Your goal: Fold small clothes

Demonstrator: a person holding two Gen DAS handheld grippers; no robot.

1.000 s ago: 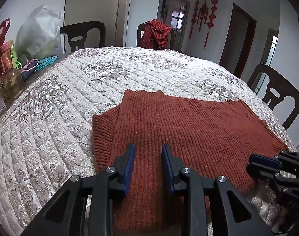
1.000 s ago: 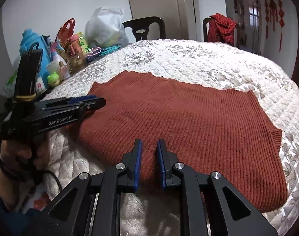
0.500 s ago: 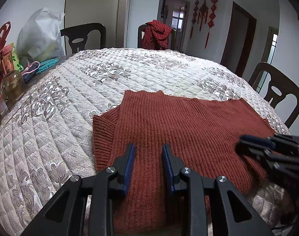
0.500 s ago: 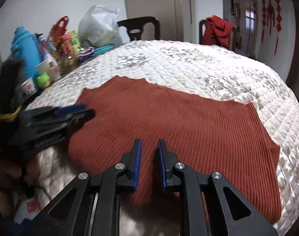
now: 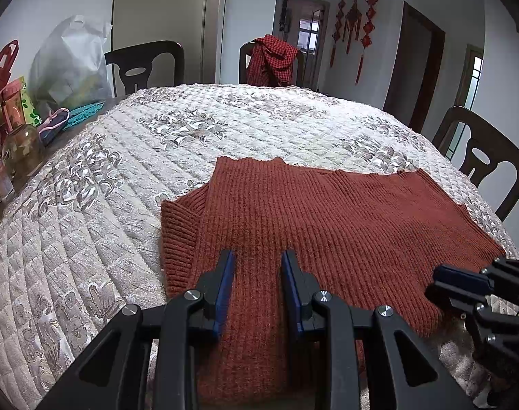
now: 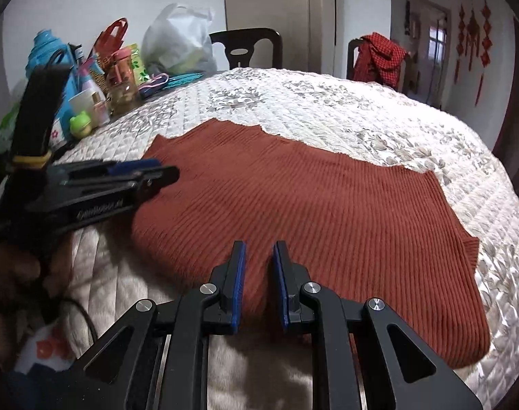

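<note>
A rust-red ribbed knit sweater [image 5: 327, 225] lies flat on the quilted table [image 5: 105, 184], a sleeve folded in at its left side. My left gripper [image 5: 257, 256] is open and empty, hovering just over the sweater's near edge. My right gripper [image 6: 258, 247] is open a little and empty over the sweater [image 6: 310, 212] near its front hem. The right gripper also shows at the right edge of the left wrist view [image 5: 464, 283]. The left gripper also shows at the left of the right wrist view [image 6: 150, 171].
Bottles, cups, a blue jug [image 6: 51, 65] and a white plastic bag [image 6: 177, 44] crowd the table's far left. Dark chairs [image 5: 481, 160] ring the table; one holds a red checked cloth [image 5: 271, 59]. The table edge drops away at the front.
The right gripper swung left over the sweater and then came back right toward the near hem. The left gripper stayed almost still. The sweater has not moved.
</note>
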